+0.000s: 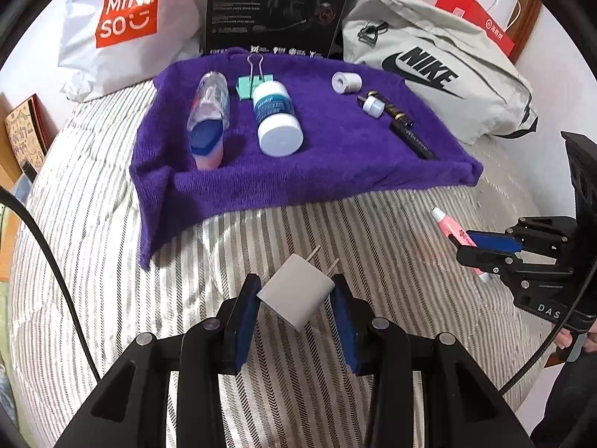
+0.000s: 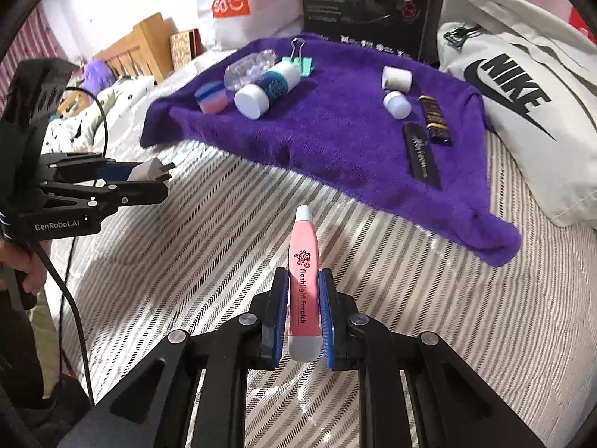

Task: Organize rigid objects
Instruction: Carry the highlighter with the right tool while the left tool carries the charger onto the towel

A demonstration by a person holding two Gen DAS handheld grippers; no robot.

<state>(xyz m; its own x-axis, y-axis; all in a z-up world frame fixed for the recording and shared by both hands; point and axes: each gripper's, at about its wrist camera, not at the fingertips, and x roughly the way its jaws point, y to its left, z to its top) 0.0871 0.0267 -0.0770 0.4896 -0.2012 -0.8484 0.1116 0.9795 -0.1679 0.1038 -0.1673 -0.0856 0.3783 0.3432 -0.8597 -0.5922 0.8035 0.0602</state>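
My left gripper (image 1: 294, 293) is shut on a white plug adapter (image 1: 296, 293), prongs pointing forward, held above the striped bed short of the purple towel (image 1: 317, 156). Seen from the right wrist view, the left gripper (image 2: 164, 179) holds the adapter (image 2: 145, 171) at the left. My right gripper (image 2: 305, 280) is shut on a pink flashlight earpick (image 2: 304, 272); in the left wrist view the right gripper (image 1: 460, 246) grips that pink stick (image 1: 447, 226). On the towel lie a clear bottle (image 1: 209, 112), a white pill bottle (image 1: 276, 119), a green binder clip (image 1: 250, 82), two small white caps and dark pens (image 1: 403, 127).
A white Miniso bag (image 1: 127, 26), a black box (image 1: 276, 3) and a grey Nike bag (image 1: 436, 71) stand behind the towel. Striped bedding (image 1: 283, 224) lies in front of it. A cable (image 1: 48, 246) runs at the left. A wooden headboard (image 2: 138, 48) is far left.
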